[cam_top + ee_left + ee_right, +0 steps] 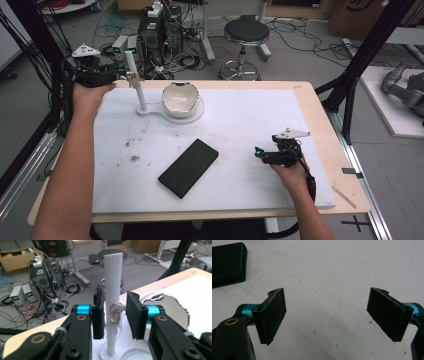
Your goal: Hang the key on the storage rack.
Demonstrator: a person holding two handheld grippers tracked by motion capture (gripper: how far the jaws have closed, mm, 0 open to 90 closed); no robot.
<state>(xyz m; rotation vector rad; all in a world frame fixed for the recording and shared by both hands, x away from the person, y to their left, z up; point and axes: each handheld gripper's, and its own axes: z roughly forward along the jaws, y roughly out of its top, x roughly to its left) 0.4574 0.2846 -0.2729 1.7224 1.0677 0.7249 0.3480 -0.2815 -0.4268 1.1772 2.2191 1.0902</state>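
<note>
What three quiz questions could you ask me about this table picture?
1. True or false: the left hand-held gripper has its pads pressed tight on the white post.
2. What hangs on the post: A a key ring, B a spoon, C a sock?
3. What dark flat thing lies on the white mat between the two hands?

Key: 1 false, there are gaps on both sides; 2 A; 3 the black phone.

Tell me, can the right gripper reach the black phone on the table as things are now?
Probably yes. The right gripper rests with jaws open on the white mat, and the black phone lies flat toward its jaw side, with bare mat between them.
</note>
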